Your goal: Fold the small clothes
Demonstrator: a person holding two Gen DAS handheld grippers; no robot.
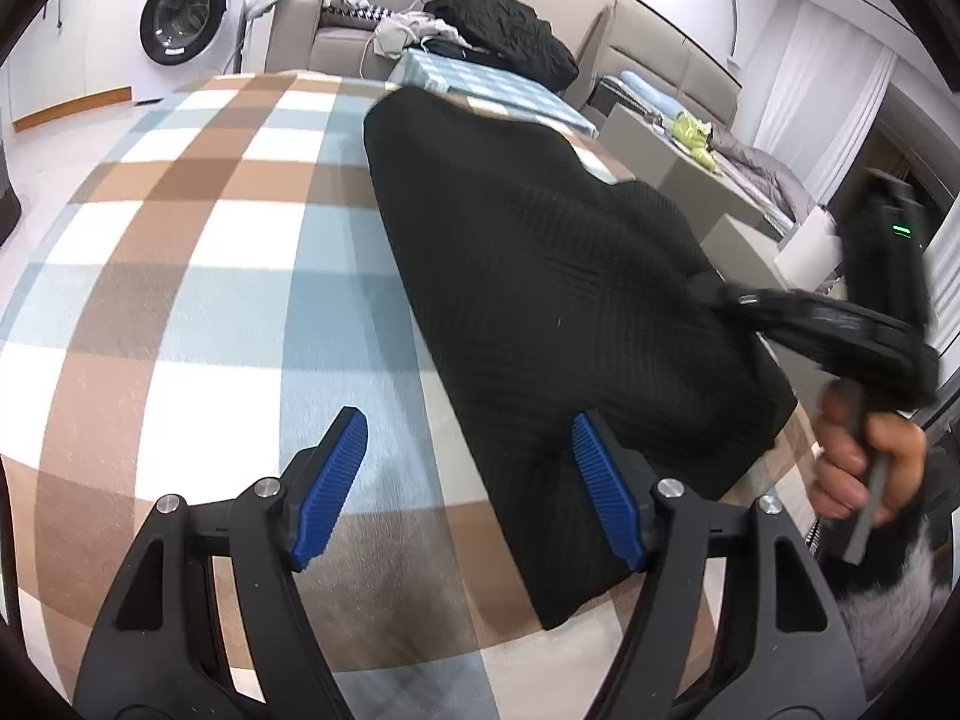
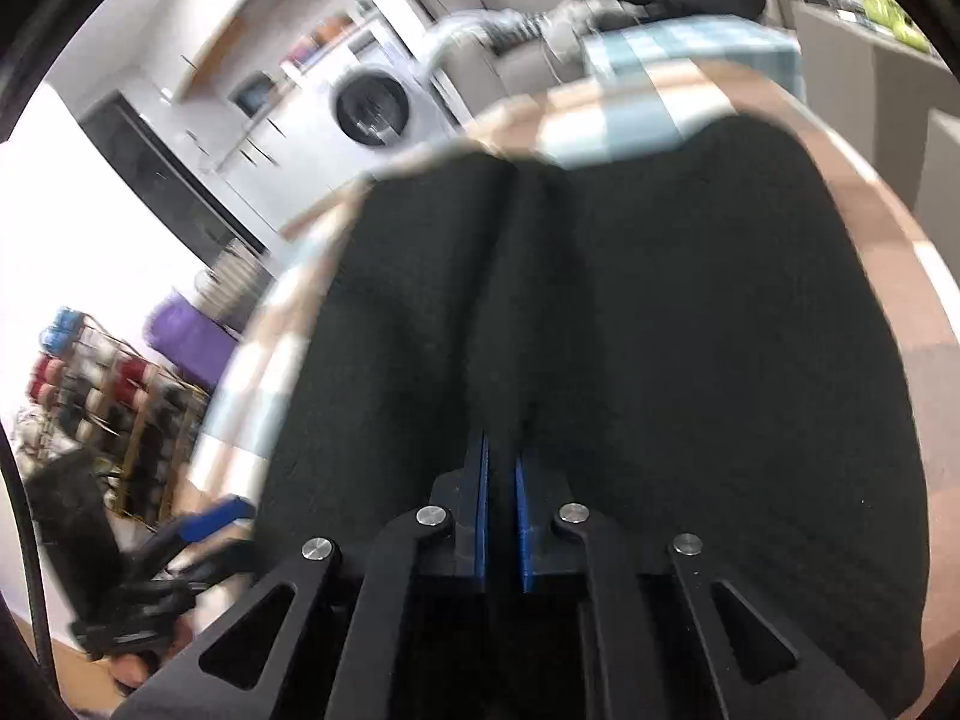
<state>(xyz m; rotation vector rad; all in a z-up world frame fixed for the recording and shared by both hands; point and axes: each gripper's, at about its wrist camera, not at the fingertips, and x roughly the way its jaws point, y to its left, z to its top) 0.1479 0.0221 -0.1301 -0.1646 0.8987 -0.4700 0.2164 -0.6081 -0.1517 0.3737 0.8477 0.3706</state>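
while the left claw [image 1: 468,450] gapes over the black garment's [image 1: 540,276] near edge, right claw [image 2: 503,468] pinched on its fold, bare checked blanket [image 1: 180,276] leftward

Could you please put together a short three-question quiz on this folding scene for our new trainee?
1. True or false: the left gripper is shut on the black garment.
2. What does the right gripper pinch? A) the black garment B) the checked blanket C) nothing
3. Fill in: the appliance behind the blanket's far edge is a ______.

Key:
1. False; its jaws stand open, with only the right pad over the garment's edge.
2. A
3. washing machine
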